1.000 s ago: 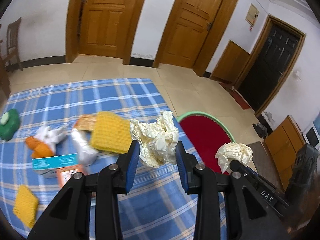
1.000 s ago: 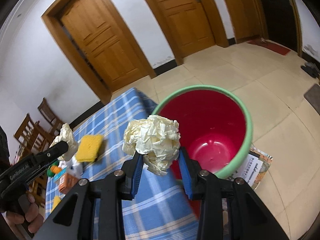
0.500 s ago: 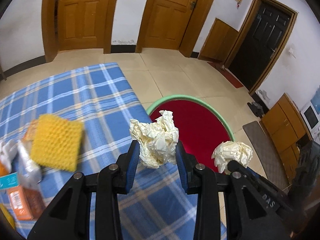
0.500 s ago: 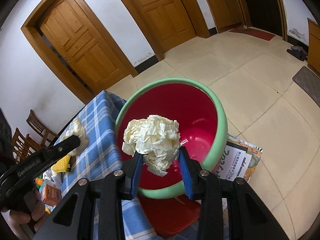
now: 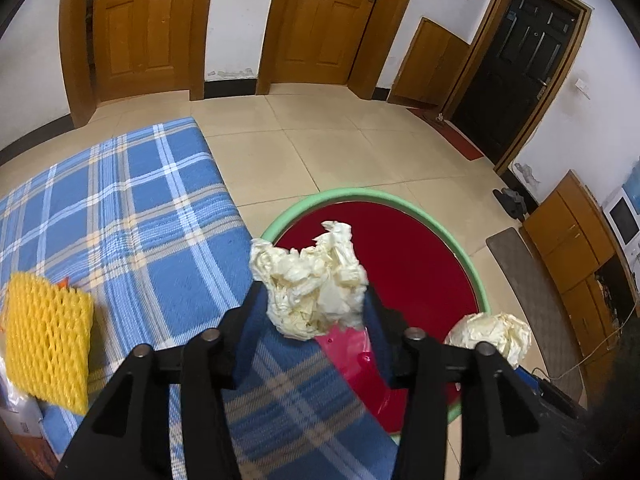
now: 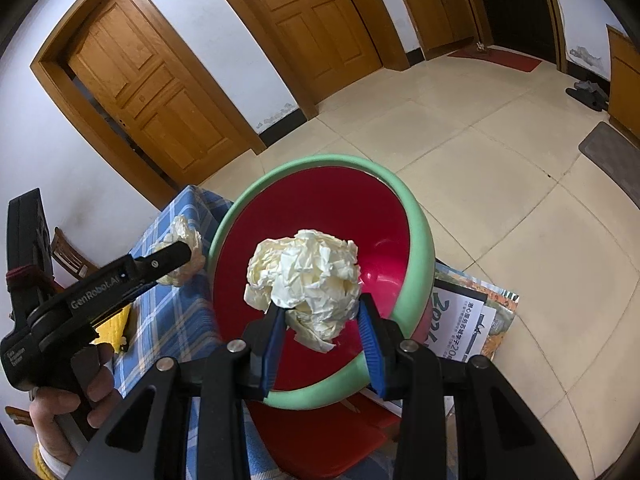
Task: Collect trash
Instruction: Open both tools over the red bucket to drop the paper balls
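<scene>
Left wrist view shows the left gripper (image 5: 316, 320) clamped on a crumpled paper ball (image 5: 310, 286), held above the edge where the blue plaid counter (image 5: 132, 216) meets the red bin (image 5: 400, 264) with its green rim. On the counter to the left lies a yellow foam net sleeve (image 5: 46, 334), with white packaging just below it at the frame's edge (too cropped to identify). Nothing stands between the paper and the bin's mouth.

Right wrist view has the right gripper (image 6: 322, 334) closed on a second paper ball (image 6: 306, 282), which hangs directly over the bin's red interior (image 6: 384, 248). The bin appears empty inside. Beside the bin, on the floor, lies a printed calendar or magazine (image 6: 468, 320), partly tucked under the bin. The person's left hand (image 6: 68, 404) holds the other gripper at the frame's left.

Beige floor tiles (image 5: 320, 144) spread beyond, bounded by white walls, two wooden doors (image 5: 140, 28), a dark door (image 5: 516, 64) and low wooden cabinets. Wooden chairs (image 6: 66, 252) stand past the counter.
</scene>
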Tool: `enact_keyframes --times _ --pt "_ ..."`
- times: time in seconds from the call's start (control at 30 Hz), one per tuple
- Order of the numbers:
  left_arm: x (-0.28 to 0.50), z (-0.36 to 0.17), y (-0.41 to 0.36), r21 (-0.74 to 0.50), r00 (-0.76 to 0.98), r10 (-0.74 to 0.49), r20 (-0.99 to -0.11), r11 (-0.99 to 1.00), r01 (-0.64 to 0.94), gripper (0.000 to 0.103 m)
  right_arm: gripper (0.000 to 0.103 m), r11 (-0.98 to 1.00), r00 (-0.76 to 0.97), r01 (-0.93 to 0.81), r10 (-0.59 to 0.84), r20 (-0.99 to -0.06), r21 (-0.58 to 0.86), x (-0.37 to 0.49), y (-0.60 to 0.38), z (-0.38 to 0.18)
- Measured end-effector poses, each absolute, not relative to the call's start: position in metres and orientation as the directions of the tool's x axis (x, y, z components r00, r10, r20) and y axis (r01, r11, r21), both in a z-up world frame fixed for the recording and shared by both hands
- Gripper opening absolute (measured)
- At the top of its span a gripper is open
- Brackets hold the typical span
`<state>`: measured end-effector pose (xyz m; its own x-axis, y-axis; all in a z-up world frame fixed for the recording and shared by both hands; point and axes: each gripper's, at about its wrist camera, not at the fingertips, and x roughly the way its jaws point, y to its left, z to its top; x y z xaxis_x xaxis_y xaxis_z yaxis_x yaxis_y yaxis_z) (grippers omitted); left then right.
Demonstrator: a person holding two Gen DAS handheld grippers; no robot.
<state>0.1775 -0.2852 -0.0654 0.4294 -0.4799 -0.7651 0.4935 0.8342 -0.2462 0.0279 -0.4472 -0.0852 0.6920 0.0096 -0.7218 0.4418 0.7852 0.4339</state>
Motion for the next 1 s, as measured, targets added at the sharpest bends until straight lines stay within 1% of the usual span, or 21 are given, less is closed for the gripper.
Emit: enact_keyframes --times 0.13,0.27,0.33,0.4,0.73,0.93,0.97,1.0 --pt "0.179 -0.066 -0.284 -0.238 0.439 -0.464 -0.77 0.846 0.477 0.062 0.039 0.784 0.685 0.445 0.012 -0.728 0.432 0.032 -0.448 -0.087" --pt "0.183 -0.066 -0.282 -0.245 0.438 -0.463 -0.77 0.85 0.467 0.063 0.04 0.783 0.685 0.45 0.006 -0.729 0.429 0.034 -0.45 -0.086" --pt "0.183 -0.065 -0.28 -0.254 0.437 -0.469 -0.768 0.849 0.464 0.067 0.04 0.782 0.685 0.452 0.003 -0.728 0.429 0.034 -0.45 -0.086" --pt "0.183 -0.064 -0.279 -0.262 0.439 -0.476 -0.762 0.847 0.464 0.068 0.04 0.781 0.687 0.455 -0.001 -0.726 0.429 0.033 -0.45 -0.086" --pt "0.174 -0.056 -0.284 -0.278 0.42 -0.512 -0.749 0.819 0.502 0.068 0.041 0.781 0.7 0.453 -0.014 -0.714 0.429 0.031 -0.454 -0.081" --pt "0.171 -0.053 -0.279 -0.278 0.428 -0.51 -0.746 0.822 0.497 0.068 0.041 0.794 0.694 0.447 -0.017 -0.72 0.412 0.037 -0.452 -0.083" --pt "0.171 -0.053 -0.277 -0.276 0.431 -0.506 -0.747 0.826 0.492 0.068 0.043 0.797 0.692 0.446 -0.018 -0.722 0.408 0.039 -0.452 -0.083" --pt "0.171 -0.052 -0.274 -0.275 0.434 -0.502 -0.748 0.829 0.487 0.068 0.047 0.798 0.691 0.444 -0.016 -0.723 0.407 0.04 -0.451 -0.084"
